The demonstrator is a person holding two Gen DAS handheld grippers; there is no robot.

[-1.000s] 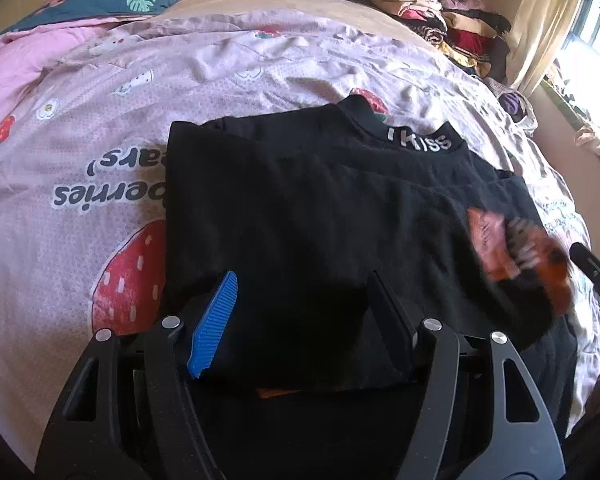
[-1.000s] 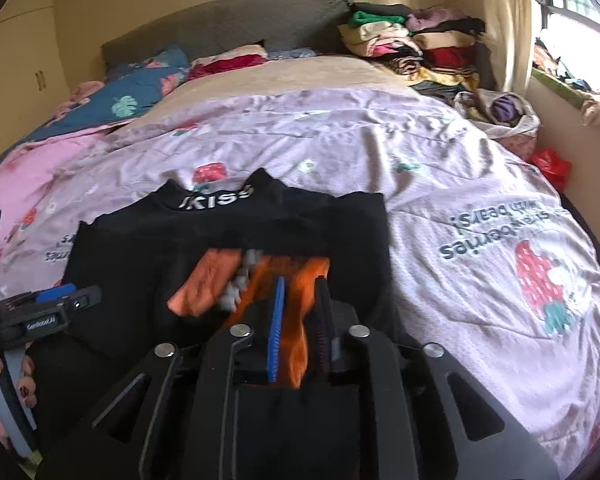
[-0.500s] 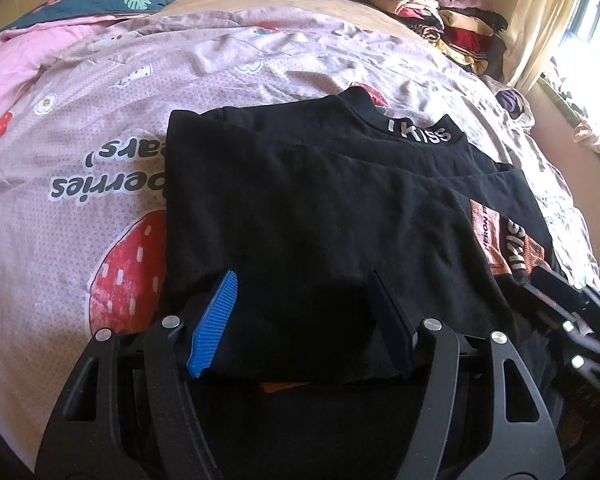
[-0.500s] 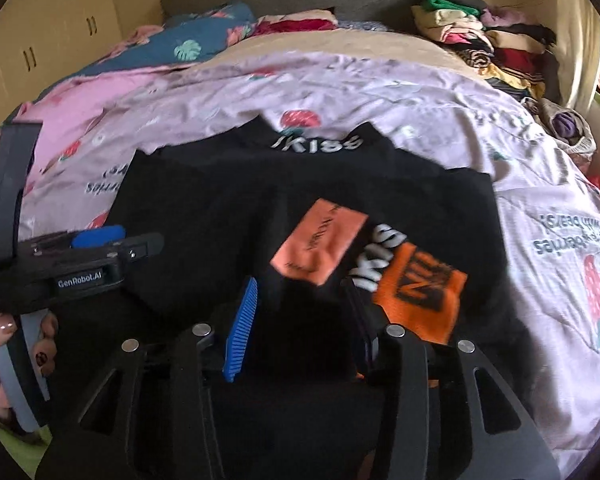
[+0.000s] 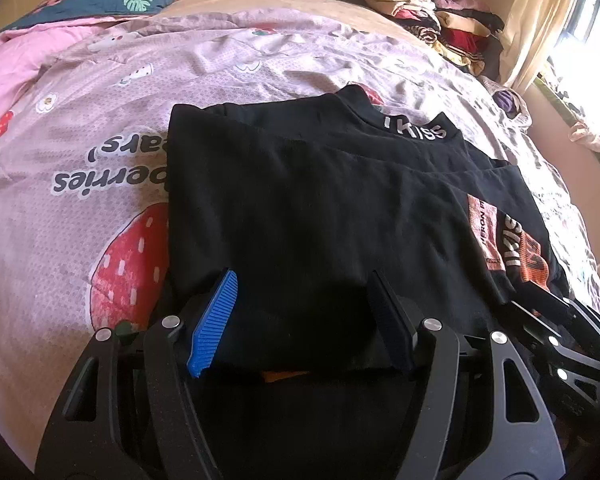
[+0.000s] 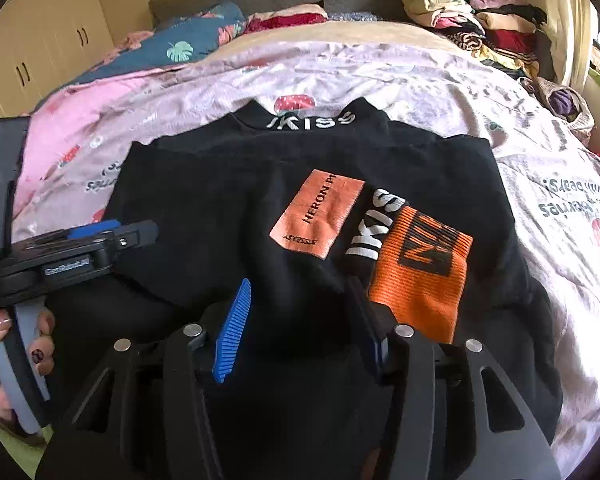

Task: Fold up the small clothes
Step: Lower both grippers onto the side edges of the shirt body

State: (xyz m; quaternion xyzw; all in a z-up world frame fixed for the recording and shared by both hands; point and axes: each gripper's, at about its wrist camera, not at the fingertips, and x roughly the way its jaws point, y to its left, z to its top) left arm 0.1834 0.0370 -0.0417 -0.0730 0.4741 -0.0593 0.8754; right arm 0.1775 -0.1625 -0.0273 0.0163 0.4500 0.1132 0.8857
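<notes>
A black top (image 5: pixel 300 208) with a white-lettered collar (image 5: pixel 416 130) lies flat on the bed, partly folded. Its sleeve, with an orange patch (image 6: pixel 320 216) and an orange cuff (image 6: pixel 420 268), lies across the body on the right. My left gripper (image 5: pixel 300 312) stands open over the near folded edge, with black fabric lying loose between its fingers. My right gripper (image 6: pixel 300 320) hovers just left of the cuff. Its jaws are opening, with only flat black fabric below them and nothing pinched. In the right wrist view a hand (image 6: pixel 0 344) holds the left gripper (image 6: pixel 100 240).
The garment lies on a pink strawberry-print quilt (image 5: pixel 80 184). A stack of clothes (image 6: pixel 472 20) stands at the far right corner of the bed, and pillows (image 6: pixel 188 48) lie at the head. A wardrobe (image 6: pixel 40 52) is on the left, a window (image 5: pixel 580 40) on the right.
The right gripper, first shut on the orange-cuffed sleeve, came down, laid the sleeve across the top and opened. The sleeve now lies flat. The left gripper stayed put.
</notes>
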